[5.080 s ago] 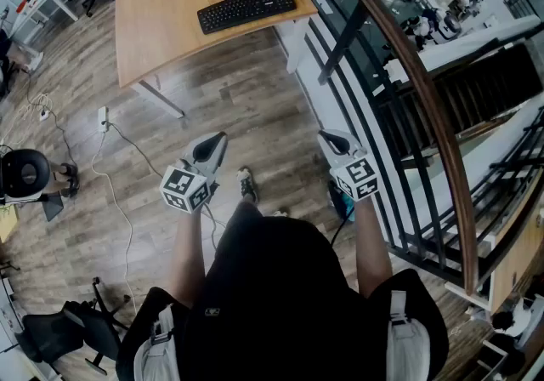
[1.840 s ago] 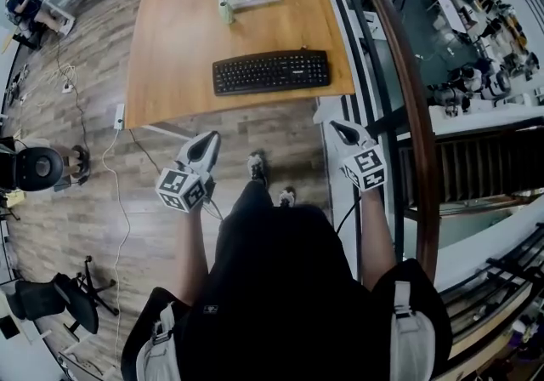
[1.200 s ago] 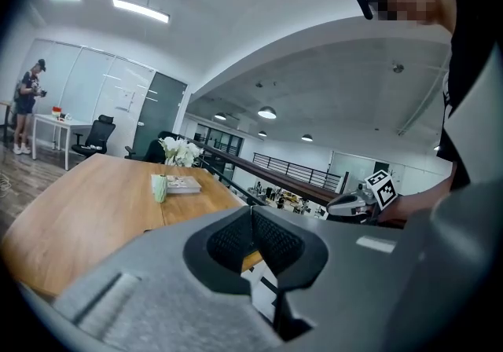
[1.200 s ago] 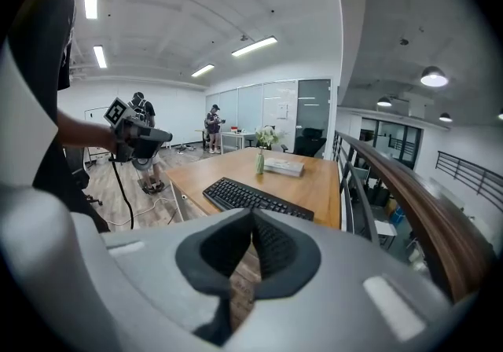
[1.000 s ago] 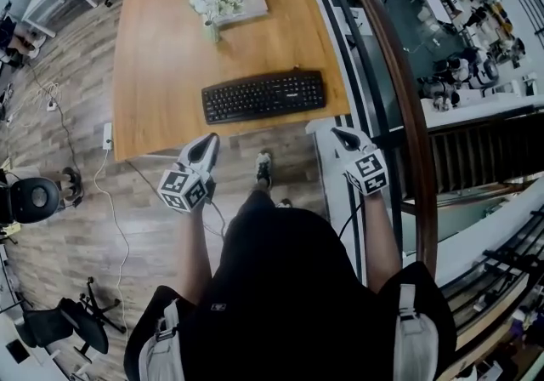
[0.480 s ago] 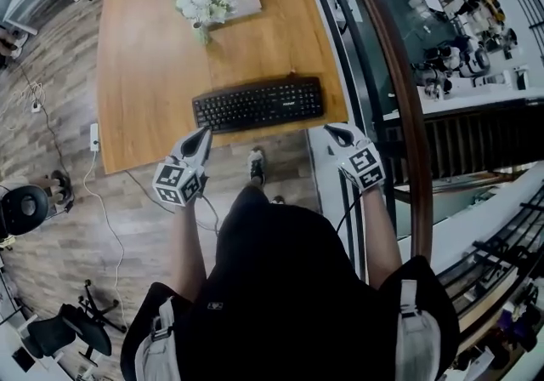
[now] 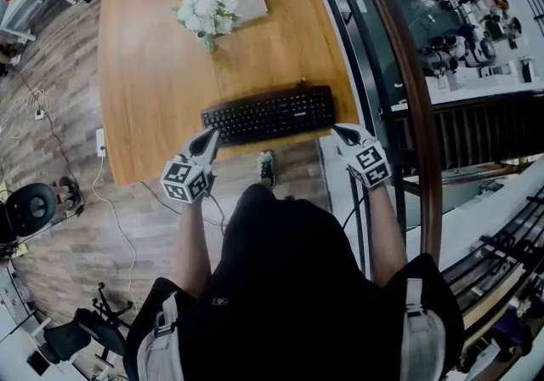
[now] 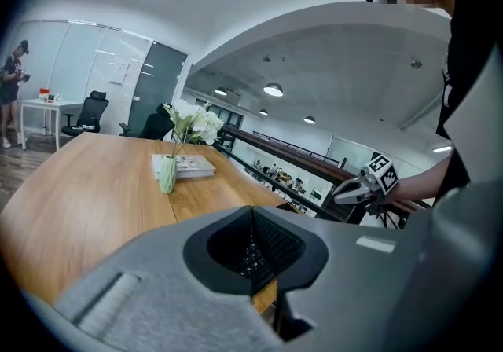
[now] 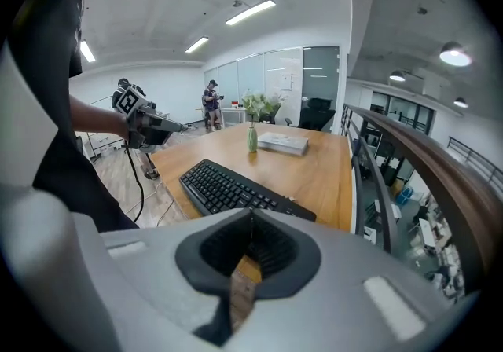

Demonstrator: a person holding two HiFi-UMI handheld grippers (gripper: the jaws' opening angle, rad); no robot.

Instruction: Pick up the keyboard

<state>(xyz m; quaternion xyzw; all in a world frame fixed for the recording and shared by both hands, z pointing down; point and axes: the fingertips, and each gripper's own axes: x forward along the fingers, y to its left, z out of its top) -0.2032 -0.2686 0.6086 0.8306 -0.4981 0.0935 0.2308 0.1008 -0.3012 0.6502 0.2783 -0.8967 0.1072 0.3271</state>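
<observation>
A black keyboard (image 7: 270, 115) lies flat along the near edge of a wooden table (image 7: 144, 73). My left gripper (image 7: 211, 134) is shut and empty, its tip just short of the keyboard's left end. My right gripper (image 7: 339, 129) is shut and empty too, its tip at the keyboard's right end by the table corner. In the right gripper view the keyboard (image 9: 228, 188) stretches away ahead of the closed jaws, and the left gripper (image 9: 161, 125) hangs beyond its far end. In the left gripper view only a patch of keys (image 8: 263, 242) shows through the jaw notch.
A small green vase of white flowers (image 7: 204, 15) and a flat book (image 7: 246, 0) stand at the table's far side. A railing with a wooden handrail (image 7: 406, 73) runs close along the right. Cables (image 7: 110, 201) and office chairs lie on the floor at the left.
I have walked up to the table. Both grippers moved forward and down, from over the floor to the two ends of the keyboard. Their jaws stayed shut.
</observation>
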